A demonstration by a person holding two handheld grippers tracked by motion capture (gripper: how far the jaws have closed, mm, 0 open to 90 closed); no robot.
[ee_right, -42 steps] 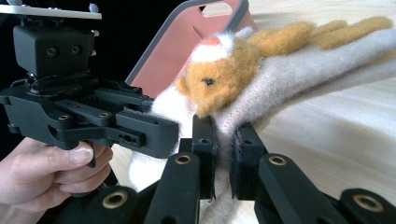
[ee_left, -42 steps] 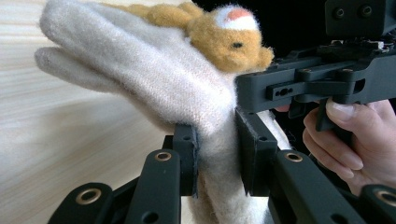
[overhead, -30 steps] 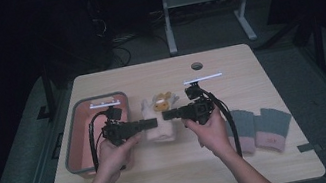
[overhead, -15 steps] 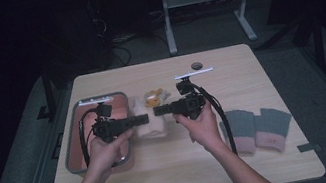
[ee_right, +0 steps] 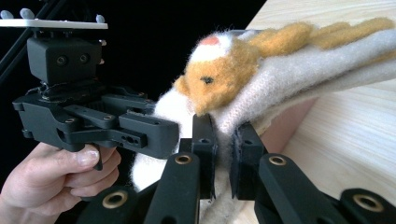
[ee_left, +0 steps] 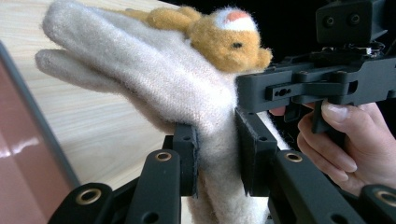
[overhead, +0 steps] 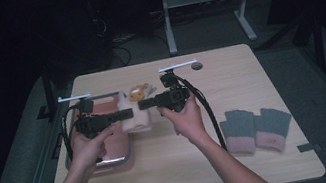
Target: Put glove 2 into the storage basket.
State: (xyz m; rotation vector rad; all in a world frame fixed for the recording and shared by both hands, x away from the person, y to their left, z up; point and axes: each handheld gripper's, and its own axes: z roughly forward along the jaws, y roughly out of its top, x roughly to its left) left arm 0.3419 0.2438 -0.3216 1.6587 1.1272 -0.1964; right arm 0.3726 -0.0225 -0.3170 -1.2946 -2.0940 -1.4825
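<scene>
Near the bottom of the high view, two forearms are seen entering, each hand carrying a black two-jaw tool; the left gripper [overhead: 127, 113] and the right gripper [overhead: 144, 104] are pointed toward one another, tips nearly meeting. Between and just beyond those tips a cream knitted mitten [overhead: 136, 120] is held, raised off the wooden table [overhead: 244, 158]. In the left gripper view its jaws are closed narrowly on the mitten's cuff end [ee_left: 219, 140], the wool being pinched between the pads; the opposite tool is seen just to the right, touching the cloth. In the right gripper view the jaws are likewise clamped on a fold of the same mitten [ee_right: 280, 79]. An orange plush animal head [ee_left: 229, 39] is carried on the mitten's upper side, just above both sets of jaws. Beneath the left tool a pink tray [overhead: 116, 153] is seen. Well to the right of the right tool, a pair of grey gloves with pink cuffs [overhead: 256, 128] is laid flat
</scene>
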